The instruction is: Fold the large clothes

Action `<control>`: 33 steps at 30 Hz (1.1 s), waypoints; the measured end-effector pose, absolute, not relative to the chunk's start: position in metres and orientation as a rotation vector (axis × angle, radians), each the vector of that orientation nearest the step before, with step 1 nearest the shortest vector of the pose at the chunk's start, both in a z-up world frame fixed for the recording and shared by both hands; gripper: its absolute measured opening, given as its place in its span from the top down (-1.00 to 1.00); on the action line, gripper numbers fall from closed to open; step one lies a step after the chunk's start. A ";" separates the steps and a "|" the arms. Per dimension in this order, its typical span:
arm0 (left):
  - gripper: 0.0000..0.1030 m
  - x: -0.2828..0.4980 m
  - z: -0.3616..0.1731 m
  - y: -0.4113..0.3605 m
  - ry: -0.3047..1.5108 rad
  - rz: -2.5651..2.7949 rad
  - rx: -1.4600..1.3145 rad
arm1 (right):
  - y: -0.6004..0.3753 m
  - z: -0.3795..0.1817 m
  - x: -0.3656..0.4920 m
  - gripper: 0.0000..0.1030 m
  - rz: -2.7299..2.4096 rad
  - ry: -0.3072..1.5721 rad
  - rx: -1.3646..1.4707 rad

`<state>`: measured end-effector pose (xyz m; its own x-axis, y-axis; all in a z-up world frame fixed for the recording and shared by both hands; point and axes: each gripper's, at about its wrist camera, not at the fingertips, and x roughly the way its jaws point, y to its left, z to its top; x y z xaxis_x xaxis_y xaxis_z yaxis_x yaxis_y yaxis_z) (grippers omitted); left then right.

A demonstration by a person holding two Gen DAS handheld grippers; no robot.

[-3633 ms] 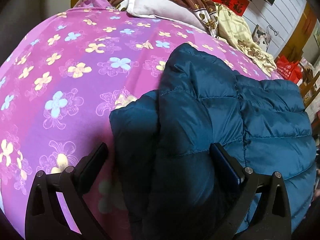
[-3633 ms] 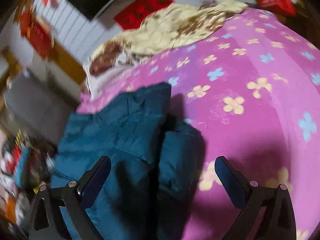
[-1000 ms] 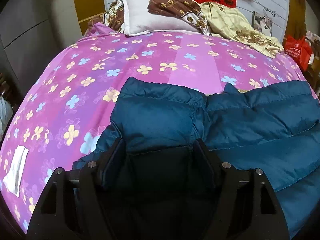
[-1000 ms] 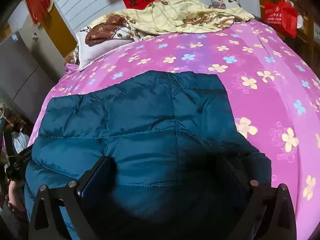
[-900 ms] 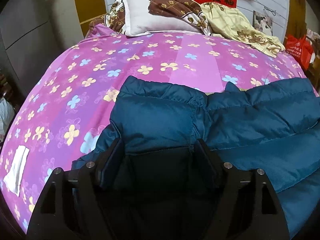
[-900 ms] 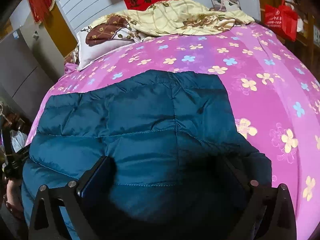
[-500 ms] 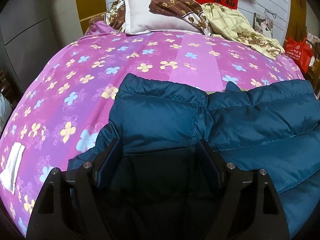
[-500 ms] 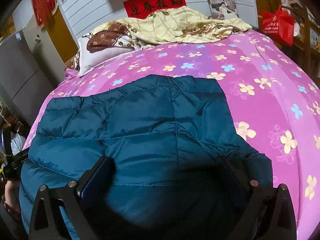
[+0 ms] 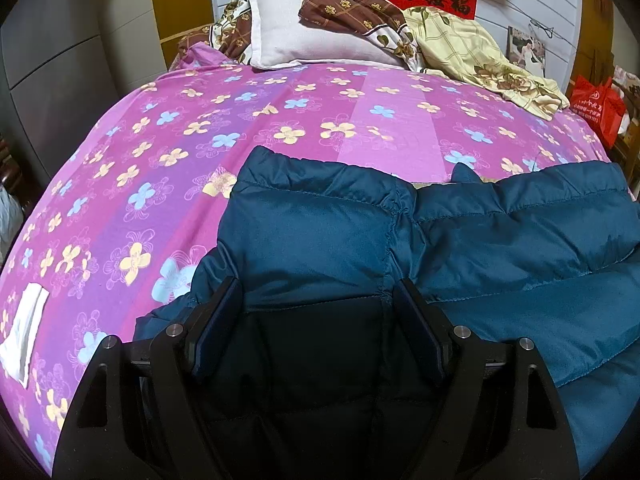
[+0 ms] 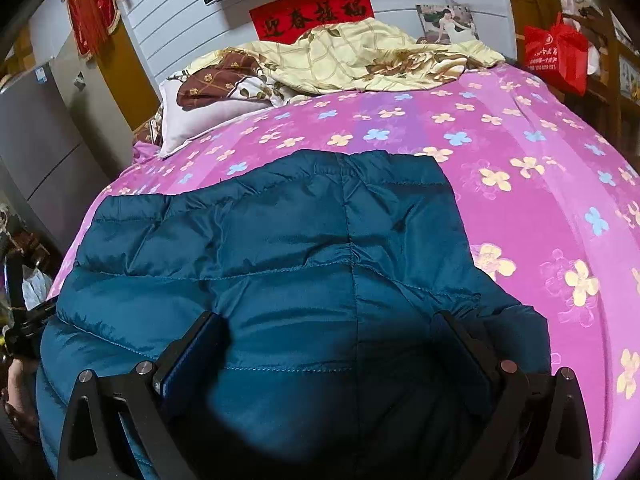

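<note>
A dark teal quilted puffer jacket (image 9: 460, 240) lies folded on a pink flowered bedsheet (image 9: 200, 140); it also fills the right wrist view (image 10: 280, 248). My left gripper (image 9: 318, 300) is open, its fingers astride the jacket's near left edge. My right gripper (image 10: 332, 332) is open and wide, over the jacket's near right part. Whether the fingers touch the fabric is unclear.
A white pillow (image 9: 304, 40) and a yellow-brown quilt (image 9: 472, 52) lie at the head of the bed. A small white cloth (image 9: 22, 332) lies on the sheet at the left. A red bag (image 10: 556, 56) hangs at the right, cabinets (image 9: 60, 60) on the left.
Over the last second both grippers barely moved, drifting slightly lower and closer to the jacket. 3.6 s ago the views were tilted and nearer the jacket's folded side.
</note>
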<state>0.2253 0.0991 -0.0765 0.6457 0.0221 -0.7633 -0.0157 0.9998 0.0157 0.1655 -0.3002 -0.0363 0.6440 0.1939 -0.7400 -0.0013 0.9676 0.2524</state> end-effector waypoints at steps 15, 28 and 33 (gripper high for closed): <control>-0.62 0.233 -0.080 0.099 0.918 0.024 -0.003 | -0.290 -0.012 0.165 -1.00 0.026 0.962 0.211; -0.75 0.191 -0.024 0.094 0.916 -0.004 0.079 | -0.227 -0.018 0.108 -1.00 0.142 0.960 0.115; -0.99 0.111 -0.012 0.081 0.919 -0.140 0.061 | -0.229 0.017 0.067 -1.00 0.108 0.912 0.103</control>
<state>0.1111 0.0809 -0.0118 0.5985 -0.0946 -0.7955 0.1464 0.9892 -0.0075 0.0673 -0.2291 0.0167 0.6078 0.1372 -0.7822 -0.0495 0.9896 0.1351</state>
